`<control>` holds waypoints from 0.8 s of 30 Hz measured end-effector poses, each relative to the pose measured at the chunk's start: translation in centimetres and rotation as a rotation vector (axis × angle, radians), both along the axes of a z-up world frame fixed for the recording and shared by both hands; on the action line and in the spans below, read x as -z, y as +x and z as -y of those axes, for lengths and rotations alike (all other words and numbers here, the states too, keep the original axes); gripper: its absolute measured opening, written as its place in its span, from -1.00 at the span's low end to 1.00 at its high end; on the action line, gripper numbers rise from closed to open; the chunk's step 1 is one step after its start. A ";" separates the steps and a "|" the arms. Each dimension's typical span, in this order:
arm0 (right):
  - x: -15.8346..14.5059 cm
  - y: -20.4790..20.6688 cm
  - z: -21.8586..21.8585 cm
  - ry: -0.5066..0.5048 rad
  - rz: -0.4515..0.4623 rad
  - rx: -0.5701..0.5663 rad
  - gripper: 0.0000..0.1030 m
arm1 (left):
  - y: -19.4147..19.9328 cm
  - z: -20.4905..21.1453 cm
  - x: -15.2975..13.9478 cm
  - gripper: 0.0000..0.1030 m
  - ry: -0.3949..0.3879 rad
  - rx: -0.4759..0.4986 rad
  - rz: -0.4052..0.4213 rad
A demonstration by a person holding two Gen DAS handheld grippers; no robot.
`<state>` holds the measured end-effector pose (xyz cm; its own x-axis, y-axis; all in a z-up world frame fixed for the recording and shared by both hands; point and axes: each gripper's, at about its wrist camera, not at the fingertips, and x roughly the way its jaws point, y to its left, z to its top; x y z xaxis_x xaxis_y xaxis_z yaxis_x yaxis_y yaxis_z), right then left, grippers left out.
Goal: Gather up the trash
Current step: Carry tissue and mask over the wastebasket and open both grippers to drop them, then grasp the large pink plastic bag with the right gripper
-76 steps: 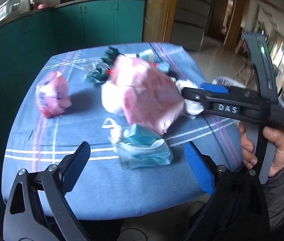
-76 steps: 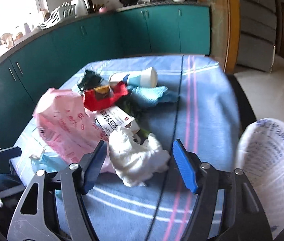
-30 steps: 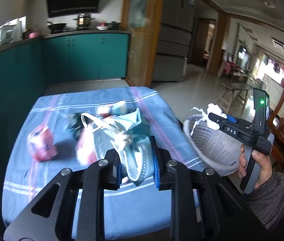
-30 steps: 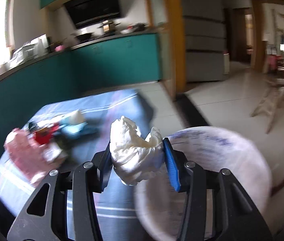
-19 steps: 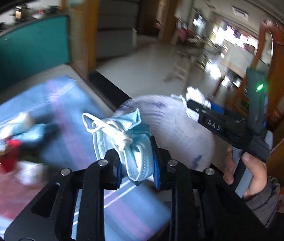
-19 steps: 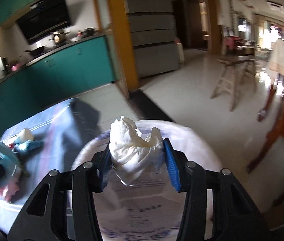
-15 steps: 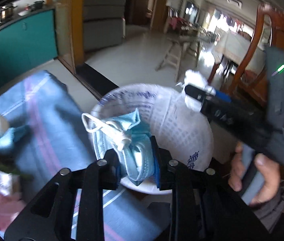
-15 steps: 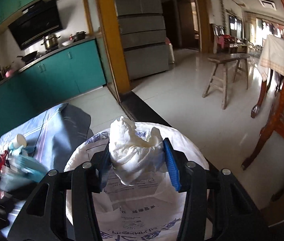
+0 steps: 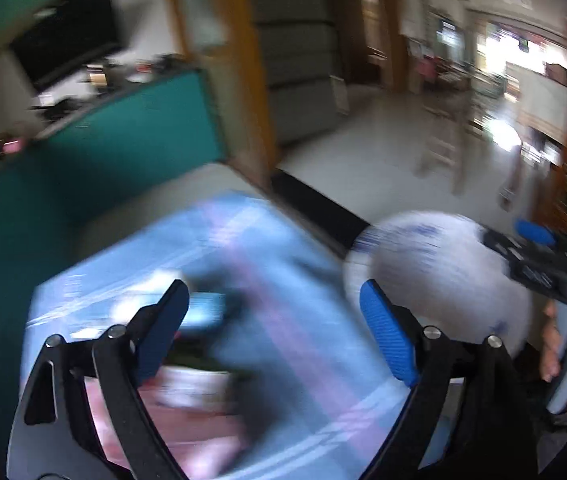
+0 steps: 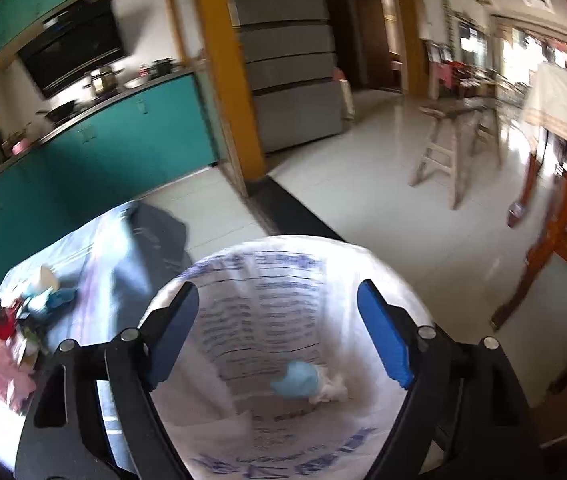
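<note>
Tongs, both pairs: left tongs (image 9: 273, 332) and right tongs (image 10: 277, 330) just opened wide, empty. Mask (image 10: 297, 378) and tissue (image 10: 331, 392) lie in bin bag (image 10: 243, 304). Remaining trash (image 10: 15, 320) on counter (image 9: 283, 344), nine o'clock of right tongs, nearer left hand.

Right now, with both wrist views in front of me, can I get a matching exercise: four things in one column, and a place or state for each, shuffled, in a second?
Things:
1. mask
2. paper cup
3. right gripper
4. stool

Places or states:
A. on the tiled floor
B. lying on the blue tablecloth
C. at the bottom of the white bag
D. open and empty, over the bag's mouth

Pairs: 1-C, 2-B, 3-D, 4-A
</note>
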<state>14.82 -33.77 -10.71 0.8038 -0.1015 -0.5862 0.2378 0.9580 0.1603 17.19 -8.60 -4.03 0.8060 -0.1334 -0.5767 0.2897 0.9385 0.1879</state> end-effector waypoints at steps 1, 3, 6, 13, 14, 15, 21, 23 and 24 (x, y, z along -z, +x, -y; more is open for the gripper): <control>0.0 0.3 -0.9 -0.005 0.001 -0.025 0.58 | -0.1 -2.4 -0.7 0.78 0.007 -0.061 0.029; -0.2 0.8 -3.6 -0.007 0.000 -0.117 0.58 | 0.4 -7.3 -1.4 0.83 0.034 -0.220 0.080; -1.2 1.4 -10.1 0.002 0.017 -0.335 0.58 | 1.1 -14.5 -1.6 0.84 0.024 -0.443 0.110; -2.6 1.9 -26.0 -0.013 -0.001 -0.827 0.79 | 0.7 -24.0 0.7 0.88 0.023 -0.700 0.032; -2.4 2.0 -28.1 -0.016 -0.009 -0.875 0.79 | 0.9 -24.7 1.0 0.88 0.008 -0.701 0.001; -2.3 2.0 -29.3 -0.026 -0.013 -0.897 0.79 | 1.4 -25.6 1.6 0.88 -0.024 -0.694 -0.044; -0.5 2.3 -34.1 -0.124 -0.033 -0.925 0.79 | 2.5 -26.7 4.2 0.90 -0.163 -0.636 -0.178; 0.2 2.5 -34.8 -0.146 -0.037 -0.909 0.79 | 2.8 -26.4 5.5 0.90 -0.199 -0.598 -0.248; 0.6 2.7 -35.2 -0.161 -0.042 -0.902 0.79 | 3.1 -26.4 6.3 0.90 -0.213 -0.586 -0.272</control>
<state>17.56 1.45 -11.35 0.5961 0.4716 -0.6498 -0.6086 0.7933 0.0173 20.32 17.83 -10.31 0.6098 0.1479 -0.7786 -0.2667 0.9634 -0.0259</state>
